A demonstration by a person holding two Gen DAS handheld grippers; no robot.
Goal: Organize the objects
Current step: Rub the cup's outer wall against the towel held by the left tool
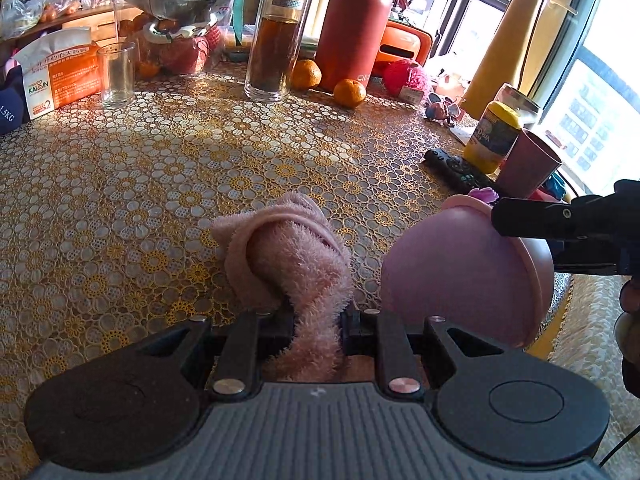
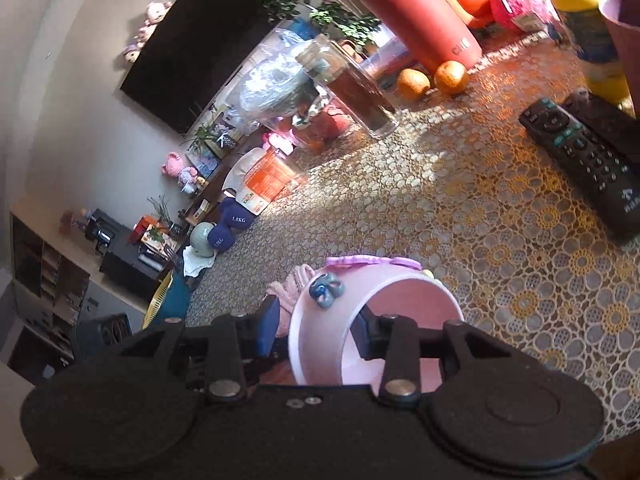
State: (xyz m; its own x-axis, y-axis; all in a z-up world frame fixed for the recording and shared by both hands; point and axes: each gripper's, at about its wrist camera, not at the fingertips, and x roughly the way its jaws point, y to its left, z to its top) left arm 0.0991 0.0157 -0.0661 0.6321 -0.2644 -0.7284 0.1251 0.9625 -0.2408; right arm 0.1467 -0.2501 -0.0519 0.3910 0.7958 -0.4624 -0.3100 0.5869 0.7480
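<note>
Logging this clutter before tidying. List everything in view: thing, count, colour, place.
fluffy cloth: one, pink, mid-table, clamped in left gripper
bowl: one, pink, tilted, rim held by right gripper
tea jar: one, clear, brown liquid, far centre
flask: one, red, behind oranges
oranges: two, beside flask
glass: one, clear, far left
remotes: two, black, right side
yellow-capped bottle: one, right edge
cup: one, mauve, beside bottle
left gripper: black, shut
right gripper: black, shut
</note>
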